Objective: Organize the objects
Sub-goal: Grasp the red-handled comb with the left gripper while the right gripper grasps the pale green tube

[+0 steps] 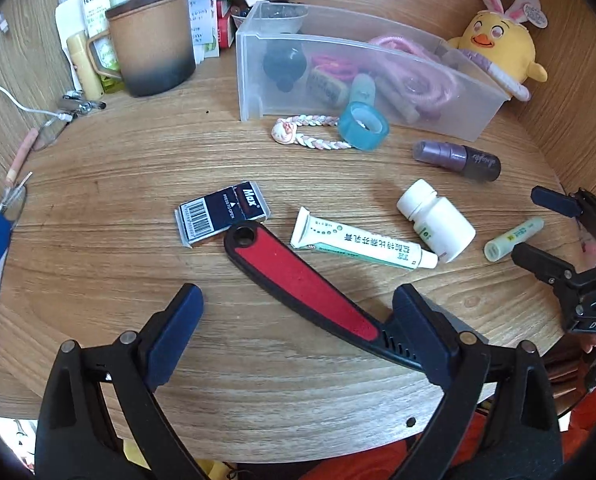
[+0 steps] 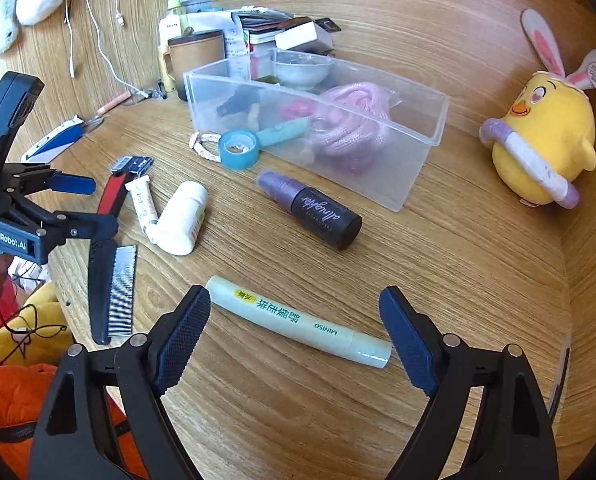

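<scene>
Our right gripper (image 2: 294,332) stands spread wide, the pale green tube (image 2: 298,322) lying crosswise between its fingers, unpinched. Our left gripper (image 1: 298,332) is spread too, over the red-and-black comb (image 1: 298,280).

Table (image 1: 98,240): light wood grain, streaked brown. Comb (image 1: 298,276) beside the bin: black body, red inlay; teeth grey in the right wrist view. Small box (image 1: 222,212): navy with white barcode and lettering. Tube (image 1: 362,244): white, green print. Bottle (image 1: 438,216): white. Balm stick (image 2: 298,320): pale green, yellow tag, green characters. Spray bottle (image 2: 310,208) in front of the bin: purple cap, black body. Tape roll (image 1: 364,126): translucent blue. Bin (image 1: 418,112): clear plastic. Plush chick (image 2: 546,140) right of the bin: yellow, pink-white ears. Mug (image 1: 154,40): tan fading to dark grey.
</scene>
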`<action>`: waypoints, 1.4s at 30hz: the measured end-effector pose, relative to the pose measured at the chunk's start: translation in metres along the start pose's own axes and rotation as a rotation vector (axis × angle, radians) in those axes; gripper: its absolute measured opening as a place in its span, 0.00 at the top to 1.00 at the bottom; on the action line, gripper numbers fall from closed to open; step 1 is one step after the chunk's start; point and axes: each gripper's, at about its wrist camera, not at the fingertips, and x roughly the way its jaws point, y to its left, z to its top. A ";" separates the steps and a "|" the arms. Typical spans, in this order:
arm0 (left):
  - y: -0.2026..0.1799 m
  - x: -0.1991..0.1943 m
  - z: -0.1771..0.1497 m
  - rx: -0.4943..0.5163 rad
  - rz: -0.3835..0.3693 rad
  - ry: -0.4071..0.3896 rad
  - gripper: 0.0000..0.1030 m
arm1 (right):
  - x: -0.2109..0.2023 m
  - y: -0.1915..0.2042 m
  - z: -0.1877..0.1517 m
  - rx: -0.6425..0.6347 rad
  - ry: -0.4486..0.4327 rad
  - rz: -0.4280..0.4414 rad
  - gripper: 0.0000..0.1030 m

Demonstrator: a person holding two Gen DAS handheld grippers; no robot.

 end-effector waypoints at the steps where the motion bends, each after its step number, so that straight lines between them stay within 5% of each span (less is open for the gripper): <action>1: -0.001 -0.001 -0.001 0.003 0.000 -0.002 0.08 | 0.003 -0.001 0.001 0.003 0.013 0.004 0.18; 5: 0.003 -0.005 -0.004 0.009 -0.044 0.013 0.19 | 0.009 -0.007 -0.001 0.025 0.040 0.027 0.20; 12: 0.001 -0.015 -0.008 0.028 -0.161 0.056 0.63 | 0.010 0.002 -0.004 0.005 0.040 0.043 0.55; 19: 0.005 -0.017 -0.008 0.049 -0.178 0.080 0.81 | 0.002 0.012 -0.012 -0.001 0.032 0.053 0.74; 27: 0.000 -0.019 -0.014 0.141 -0.102 0.090 0.82 | -0.006 0.017 -0.021 0.033 0.013 0.082 0.75; 35: -0.010 -0.019 -0.020 0.229 -0.025 0.001 0.84 | -0.004 0.024 -0.021 0.065 -0.021 0.077 0.76; 37: -0.010 -0.017 -0.017 0.218 -0.031 0.000 0.84 | -0.003 0.024 -0.020 0.081 -0.027 0.077 0.86; 42: 0.000 -0.029 -0.004 0.180 -0.024 -0.062 0.84 | -0.002 0.024 -0.018 0.112 -0.035 0.087 0.86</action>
